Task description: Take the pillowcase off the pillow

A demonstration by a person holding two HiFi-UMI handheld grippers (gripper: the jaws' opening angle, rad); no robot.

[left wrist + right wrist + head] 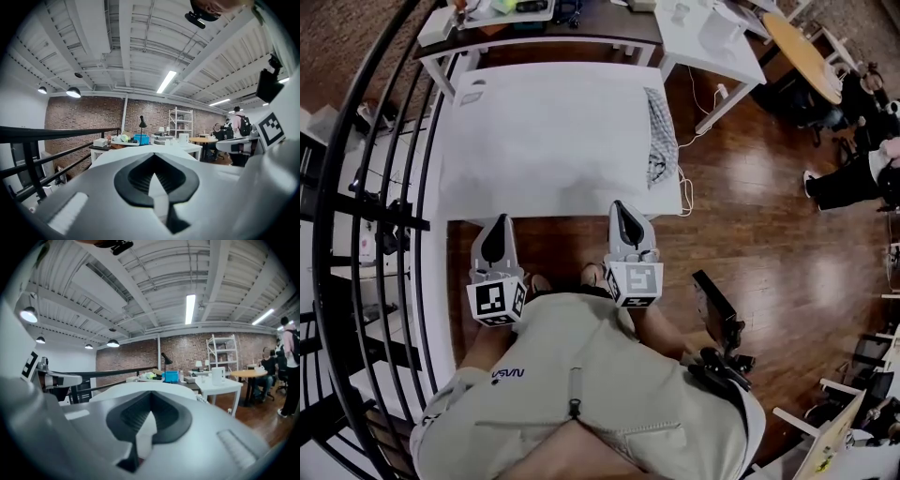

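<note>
A wide white pillow point(553, 141) lies flat over the white table and covers nearly all of it. A checked cloth point(661, 136) hangs at its right edge; whether this is part of the pillowcase I cannot tell. My left gripper point(499, 223) hovers at the near edge of the table, shut, with nothing in it. My right gripper point(622, 206) is beside it, also shut and empty, its tip just over the near edge. In the left gripper view the left gripper point(153, 160) points level across the white surface. The right gripper point(150, 398) does the same in the right gripper view.
A black railing point(375, 197) curves down the left side. Behind the table stand a dark-topped table point(534, 28) with small items and a white table point(712, 42). A white cable point(686, 192) hangs at the right corner. A round wooden table point(802, 52) and seated people point(862, 159) are far right.
</note>
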